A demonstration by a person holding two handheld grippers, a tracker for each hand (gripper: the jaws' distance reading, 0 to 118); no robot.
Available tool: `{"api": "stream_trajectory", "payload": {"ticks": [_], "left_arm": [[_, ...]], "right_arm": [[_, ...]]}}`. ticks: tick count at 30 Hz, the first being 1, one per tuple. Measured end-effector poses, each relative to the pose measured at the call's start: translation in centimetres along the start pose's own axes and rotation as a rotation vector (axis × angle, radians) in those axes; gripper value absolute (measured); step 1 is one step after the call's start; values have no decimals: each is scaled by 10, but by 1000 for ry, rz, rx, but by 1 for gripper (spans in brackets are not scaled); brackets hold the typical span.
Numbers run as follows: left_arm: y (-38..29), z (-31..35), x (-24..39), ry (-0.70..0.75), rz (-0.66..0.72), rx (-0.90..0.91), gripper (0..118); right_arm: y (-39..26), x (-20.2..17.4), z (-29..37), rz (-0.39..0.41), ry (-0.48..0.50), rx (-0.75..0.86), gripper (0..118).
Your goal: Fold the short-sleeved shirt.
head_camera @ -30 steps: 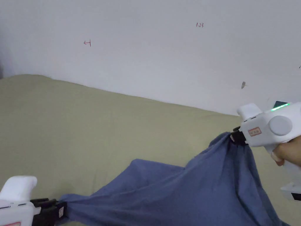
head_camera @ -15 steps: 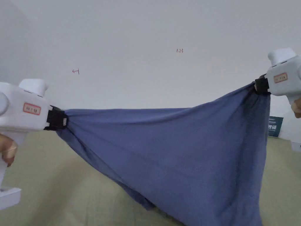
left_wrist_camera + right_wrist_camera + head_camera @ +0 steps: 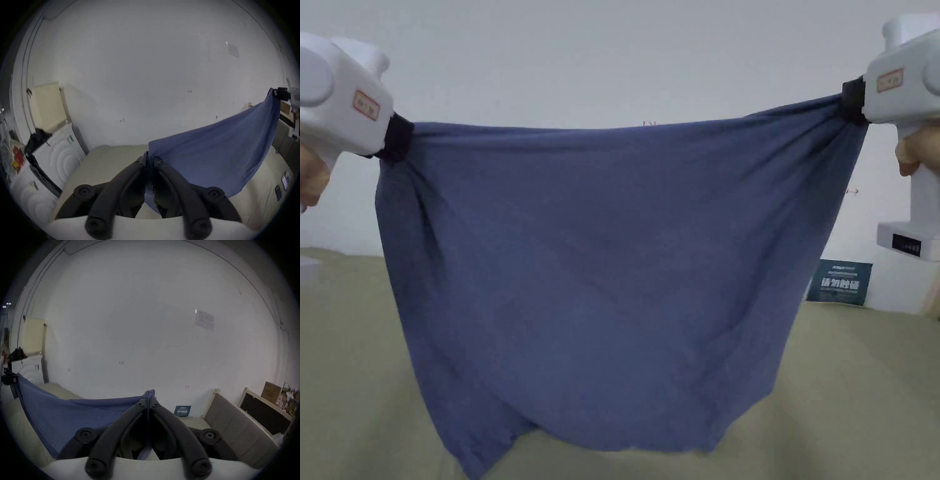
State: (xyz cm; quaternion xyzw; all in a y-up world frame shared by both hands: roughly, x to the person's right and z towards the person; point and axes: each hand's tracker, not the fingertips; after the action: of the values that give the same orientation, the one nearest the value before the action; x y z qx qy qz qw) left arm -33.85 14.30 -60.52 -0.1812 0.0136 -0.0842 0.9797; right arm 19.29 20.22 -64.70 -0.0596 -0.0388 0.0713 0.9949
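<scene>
- A white wall [image 3: 612, 62] rose behind a bed covered in an olive-green sheet [image 3: 862, 387], the broad flat surface where we judged the folding would take place.
- The blue short-sleeved shirt [image 3: 600, 281] hung in the air between our two grippers, its top edge pulled nearly straight and its body draping down, the lowest folds reaching the sheet or close to it. We judged it was held up this way to shake it flat and find its shape before laying it down.
- Our left gripper [image 3: 150, 160] was clamped on the shirt's upper left corner, with cloth bunched between both jaws in the left gripper view.
- Our right gripper [image 3: 149, 397] was clenched on the opposite upper corner, its jaws pressed together with blue fabric pinched at their tips.
- A small dark sign [image 3: 839, 282] leaned against the wall at the right, beyond the shirt.
- No fold was made yet; we judged the task was at its start.
</scene>
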Motion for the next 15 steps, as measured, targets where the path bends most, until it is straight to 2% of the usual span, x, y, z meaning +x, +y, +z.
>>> {"api": "stream_trajectory", "payload": {"ticks": [4, 15], "left_arm": [[13, -4, -8, -19, 78, 53, 9], [0, -5, -16, -52, 81, 66, 10]], "right_arm": [[2, 4, 5, 17, -19, 26, 1], [-31, 4, 39, 5, 5, -19, 1]]}}
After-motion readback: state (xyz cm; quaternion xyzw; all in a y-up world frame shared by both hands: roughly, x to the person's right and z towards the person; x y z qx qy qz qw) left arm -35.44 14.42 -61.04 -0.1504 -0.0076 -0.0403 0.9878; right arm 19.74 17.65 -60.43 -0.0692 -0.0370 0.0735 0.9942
